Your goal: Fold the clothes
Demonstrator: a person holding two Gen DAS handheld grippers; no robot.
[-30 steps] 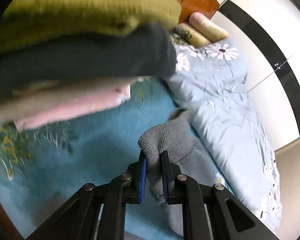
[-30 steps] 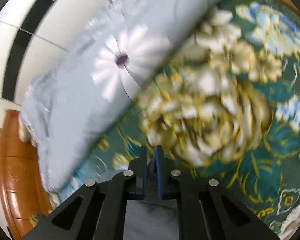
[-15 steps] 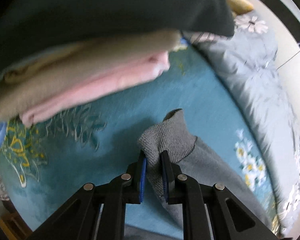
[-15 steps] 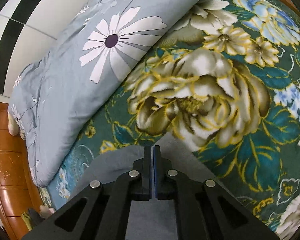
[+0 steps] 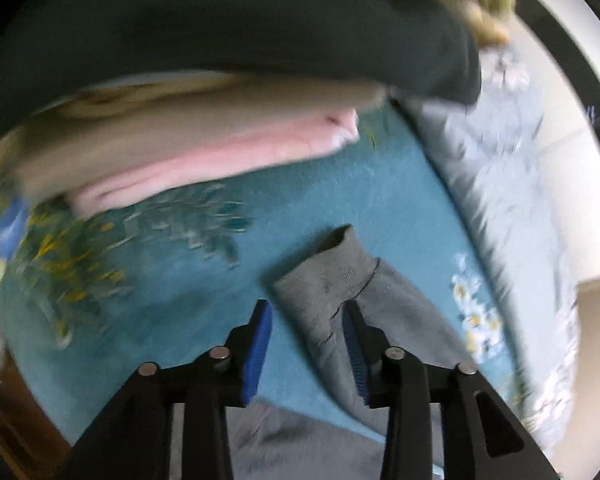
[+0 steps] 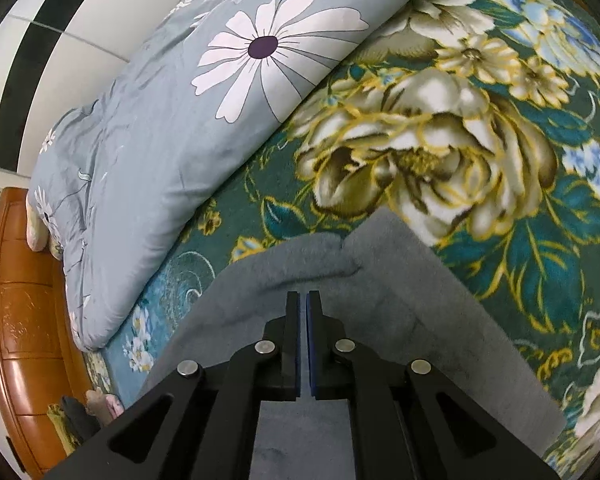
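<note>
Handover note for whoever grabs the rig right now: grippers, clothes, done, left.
Left gripper: jaws opening, the grey sweater's cuff lies between the pads, no longer pinched.
Right gripper: shut, over the grey sweater; whether it pinches cloth is unclear.
Sweater lies on the floral blanket. Folded stack sits beyond the cuff.
Done: sleeve laid down.
Left: probably finish folding the body, then stack it.

Each camera sits behind its claw, looking steeply down along the fingers at close range. The left claw [image 5: 306,312] view faces the grey sweater cuff [image 5: 324,276]; the right claw [image 6: 303,300] view faces grey fabric. Both views share the floral bedspread [image 6: 540,264] and the daisy-print quilt [image 6: 172,128].
</note>
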